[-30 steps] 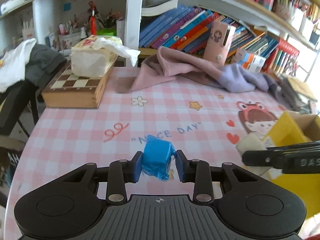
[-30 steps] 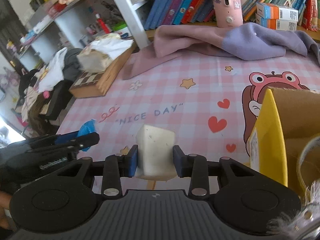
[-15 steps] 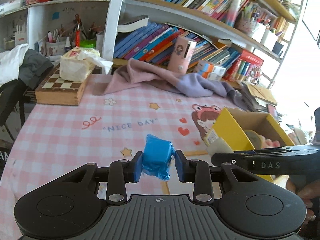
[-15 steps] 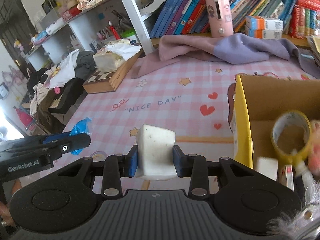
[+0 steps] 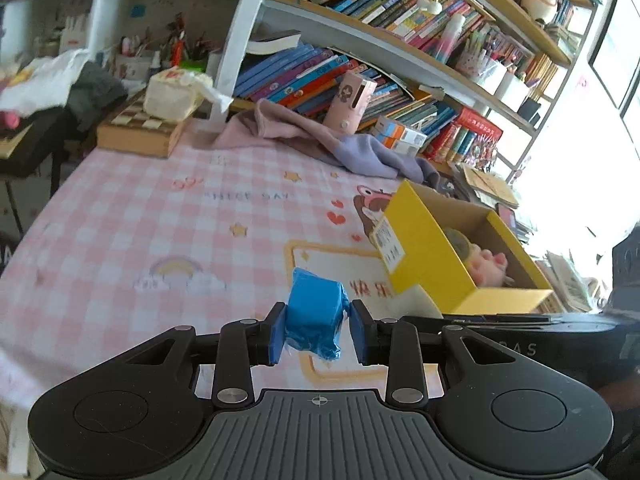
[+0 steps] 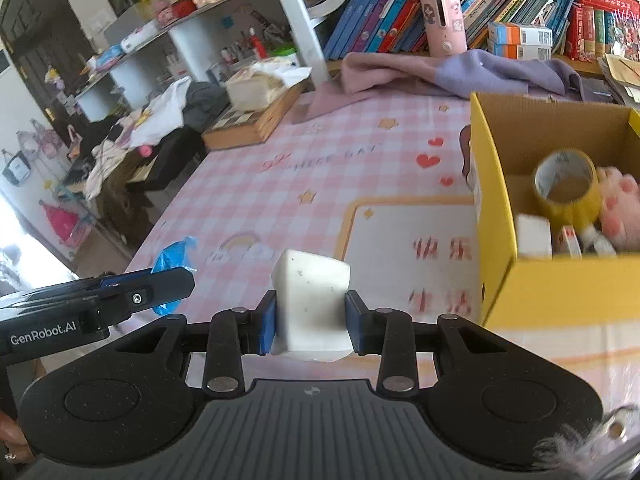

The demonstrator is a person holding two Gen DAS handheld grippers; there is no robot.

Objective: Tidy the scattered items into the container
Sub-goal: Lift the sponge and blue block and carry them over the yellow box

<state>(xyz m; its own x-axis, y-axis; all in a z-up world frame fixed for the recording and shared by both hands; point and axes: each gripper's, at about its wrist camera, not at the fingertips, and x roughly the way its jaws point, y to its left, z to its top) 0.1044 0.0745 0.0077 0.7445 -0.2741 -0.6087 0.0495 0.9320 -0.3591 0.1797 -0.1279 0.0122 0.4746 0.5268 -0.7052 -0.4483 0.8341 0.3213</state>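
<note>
Two grippers, crinkly blue packet (image 5: pixel 315 317), smooth white block (image 6: pixel 310 306), yellow cardboard box (image 6: pixel 554 284)

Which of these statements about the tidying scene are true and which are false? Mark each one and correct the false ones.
1. The left gripper is shut on a blue wrapped item. True.
2. The right gripper is empty. False: it is shut on a white block.
3. The yellow box already holds a roll of tape. True.
4. The white block is already inside the yellow box. False: it is outside the box, between the right gripper's pads.
5. A pink and purple cloth lies at the far edge of the table, in front of the books. True.
</note>
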